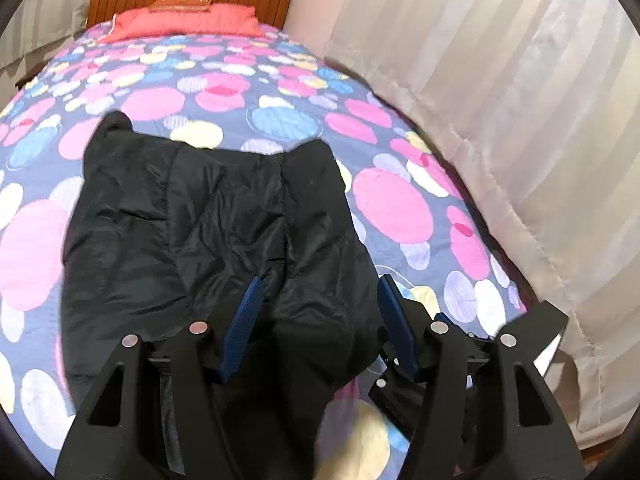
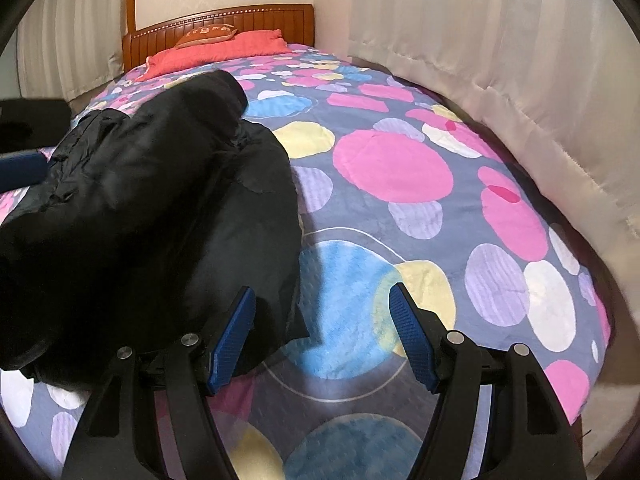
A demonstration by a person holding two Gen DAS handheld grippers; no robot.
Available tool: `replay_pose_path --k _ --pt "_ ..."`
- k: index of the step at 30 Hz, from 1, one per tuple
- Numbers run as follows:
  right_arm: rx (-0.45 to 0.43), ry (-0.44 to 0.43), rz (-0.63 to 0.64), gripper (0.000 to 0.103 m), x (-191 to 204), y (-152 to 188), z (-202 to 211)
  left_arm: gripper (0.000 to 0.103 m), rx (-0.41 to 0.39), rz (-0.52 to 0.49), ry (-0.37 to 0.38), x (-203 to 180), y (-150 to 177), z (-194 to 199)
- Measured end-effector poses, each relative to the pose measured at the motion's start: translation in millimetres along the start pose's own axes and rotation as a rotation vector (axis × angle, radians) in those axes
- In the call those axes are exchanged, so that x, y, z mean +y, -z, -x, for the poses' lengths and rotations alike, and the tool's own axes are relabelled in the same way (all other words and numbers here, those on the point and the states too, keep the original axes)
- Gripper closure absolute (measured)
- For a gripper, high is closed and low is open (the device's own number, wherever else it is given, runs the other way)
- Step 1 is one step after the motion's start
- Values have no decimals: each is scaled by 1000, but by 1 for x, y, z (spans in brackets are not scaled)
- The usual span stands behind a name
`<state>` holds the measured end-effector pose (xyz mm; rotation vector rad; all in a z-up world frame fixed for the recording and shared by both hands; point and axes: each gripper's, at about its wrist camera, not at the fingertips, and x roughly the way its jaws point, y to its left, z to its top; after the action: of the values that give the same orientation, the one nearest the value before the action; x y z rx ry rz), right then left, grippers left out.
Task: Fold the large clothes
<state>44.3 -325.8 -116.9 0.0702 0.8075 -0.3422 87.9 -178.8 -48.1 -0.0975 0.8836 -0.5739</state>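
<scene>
The black jacket (image 1: 208, 232) lies on the bed (image 1: 400, 200), bunched and partly doubled over, so I judge the fold begun but not finished; it needs squaring and at least one more fold. My left gripper (image 1: 320, 320) stands parted over the jacket's near edge, cloth between the jaws but not pinched. My right gripper (image 2: 322, 336) is wide apart and holds nothing, hovering over bare bedspread with the jacket's near right corner just beside its left finger.

Left gripper (image 1: 320, 304) points downward toward 12 o'clock, jaws parted; right gripper (image 2: 322, 316) likewise, jaws spread wide.
</scene>
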Motion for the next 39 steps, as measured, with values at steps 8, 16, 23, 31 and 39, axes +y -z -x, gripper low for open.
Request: replay_pose_path --k 8,16,23,31,39 --pt "-23 27 37 35 10 -2 16 43 -48 70 -50 47 15 38" --pt "-45 48 69 35 24 -8 29 42 -89 175 -198 124 37 67" --pt "-81 80 78 35 31 -29 39 35 -108 242 -254 174 45 74" --pt "-89 -53 1 35 37 -68 43 26 -103 298 -254 205 38 60" --pt "11 -189 -35 35 73 -75 6 25 -60 403 -175 209 42 29"
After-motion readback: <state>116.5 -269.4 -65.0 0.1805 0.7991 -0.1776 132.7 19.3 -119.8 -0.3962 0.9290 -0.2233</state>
